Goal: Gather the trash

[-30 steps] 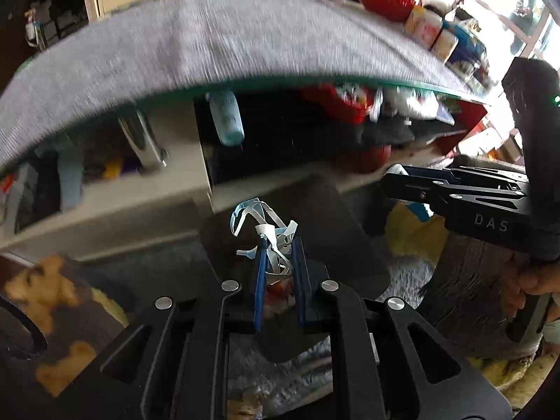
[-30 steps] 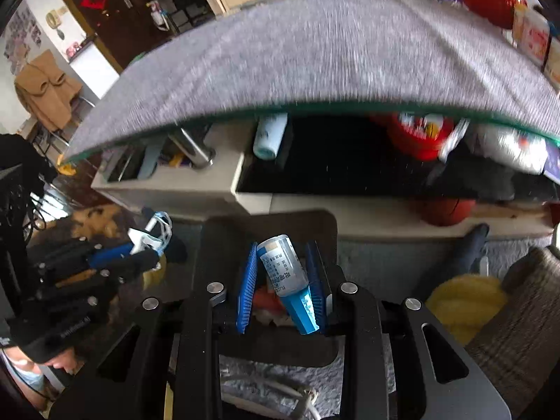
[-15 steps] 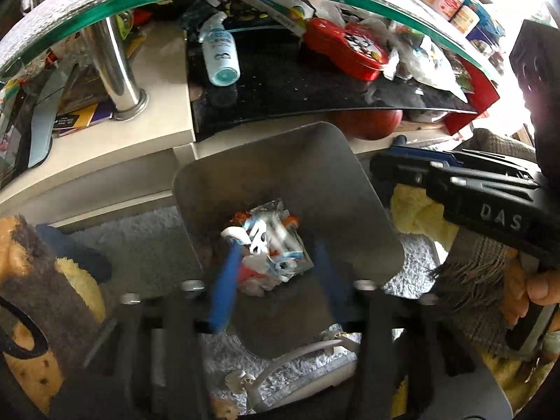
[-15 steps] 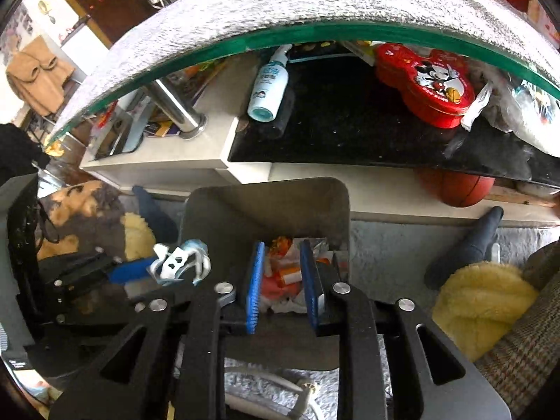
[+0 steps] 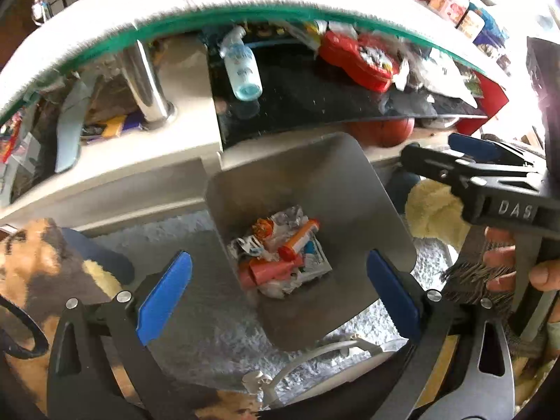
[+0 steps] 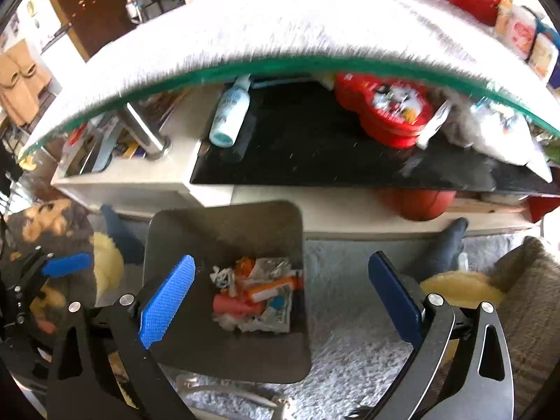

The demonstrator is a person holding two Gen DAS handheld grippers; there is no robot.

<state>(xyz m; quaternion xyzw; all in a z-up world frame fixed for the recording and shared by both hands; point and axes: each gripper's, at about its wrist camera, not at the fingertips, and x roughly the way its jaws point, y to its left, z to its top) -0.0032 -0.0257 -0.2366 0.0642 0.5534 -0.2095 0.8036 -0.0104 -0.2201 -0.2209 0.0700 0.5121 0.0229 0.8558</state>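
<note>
Bin point(image 5: 350, 189) mouth open from above, only a low trash heap point(image 5: 283, 255) at the bottom. Behind bin: glass tabletop edge point(image 6: 315, 64) overhangs the shelf, tight headroom there. Shelf blocked by spray bottle point(image 6: 229, 113), red tin point(image 6: 388, 112), chrome leg point(image 6: 145, 133). Right of bin: bare rug point(image 6: 350, 315), passable. Left gripper point(image 5: 278, 290) & right gripper point(image 6: 280, 297) both over bin, jaws opening, nothing between.
</note>
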